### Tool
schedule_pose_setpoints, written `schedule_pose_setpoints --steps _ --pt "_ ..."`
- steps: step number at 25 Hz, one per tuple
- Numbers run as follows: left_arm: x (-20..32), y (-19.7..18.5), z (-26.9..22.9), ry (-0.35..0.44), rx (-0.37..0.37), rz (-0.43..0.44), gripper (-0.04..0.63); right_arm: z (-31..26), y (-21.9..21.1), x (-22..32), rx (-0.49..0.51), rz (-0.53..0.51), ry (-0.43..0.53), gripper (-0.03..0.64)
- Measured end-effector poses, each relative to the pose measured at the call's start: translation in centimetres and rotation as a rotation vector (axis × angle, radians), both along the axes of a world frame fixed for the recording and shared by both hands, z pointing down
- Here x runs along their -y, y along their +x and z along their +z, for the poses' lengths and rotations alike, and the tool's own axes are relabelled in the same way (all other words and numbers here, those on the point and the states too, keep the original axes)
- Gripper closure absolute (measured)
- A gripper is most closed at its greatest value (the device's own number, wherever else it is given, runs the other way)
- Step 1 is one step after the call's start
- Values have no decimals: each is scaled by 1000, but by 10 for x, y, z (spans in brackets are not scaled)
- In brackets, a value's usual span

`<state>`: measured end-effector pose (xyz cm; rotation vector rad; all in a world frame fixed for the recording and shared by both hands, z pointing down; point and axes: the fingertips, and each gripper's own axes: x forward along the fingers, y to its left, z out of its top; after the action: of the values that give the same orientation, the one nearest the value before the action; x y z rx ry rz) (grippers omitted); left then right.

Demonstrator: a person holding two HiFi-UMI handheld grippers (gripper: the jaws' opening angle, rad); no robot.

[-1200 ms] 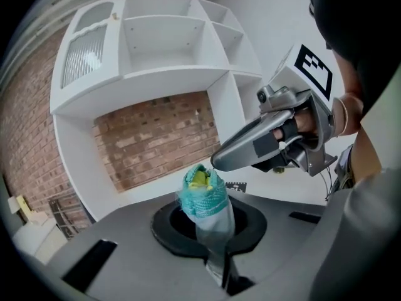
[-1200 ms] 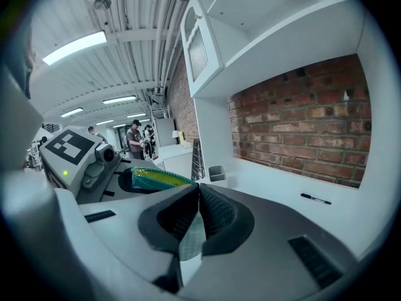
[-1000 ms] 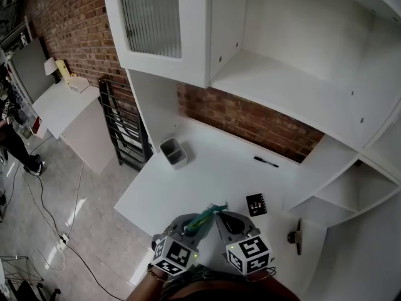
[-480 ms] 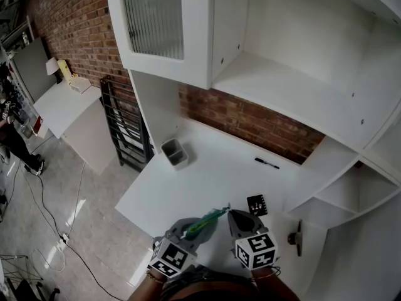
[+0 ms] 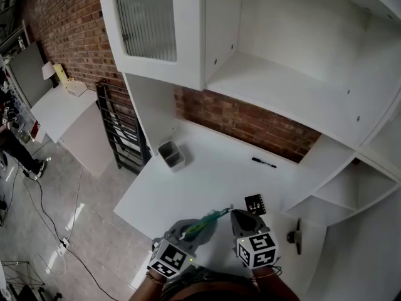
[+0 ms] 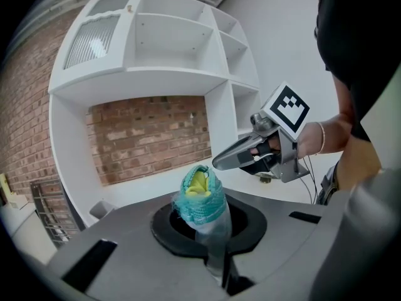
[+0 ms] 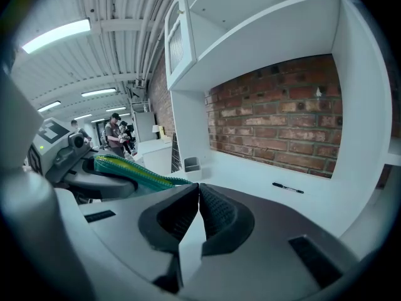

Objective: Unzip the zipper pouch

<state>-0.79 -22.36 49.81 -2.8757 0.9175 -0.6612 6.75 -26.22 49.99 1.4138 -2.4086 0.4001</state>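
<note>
- Head view, closest in: the left gripper [image 5: 190,229] is clamped on one end of the teal zipper pouch [image 5: 207,219], which is held in the air above the front edge of the white desk [image 5: 207,174].
- In the left gripper view the pouch's knitted end bulges out of the closed jaws, with yellow showing at its top.
- The right gripper [image 5: 232,212] has its jaws pressed together on the pouch's opposite, thin tip, so the pouch spans the gap between the two grippers.
- Just beyond the right gripper, a small black card [image 5: 255,204] lies flat on the desk.
- Further back, a black marker pen [image 5: 264,162] lies near the brick wall [image 5: 250,121].
- A grey holder [image 5: 171,154] stands at the desk's left end.
</note>
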Motion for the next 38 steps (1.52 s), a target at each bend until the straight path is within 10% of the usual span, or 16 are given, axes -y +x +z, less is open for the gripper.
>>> schedule_pose_setpoints --steps 38 --pt "104 -26 16 -84 -185 -219 591 -4 37 -6 110 128 35 561"
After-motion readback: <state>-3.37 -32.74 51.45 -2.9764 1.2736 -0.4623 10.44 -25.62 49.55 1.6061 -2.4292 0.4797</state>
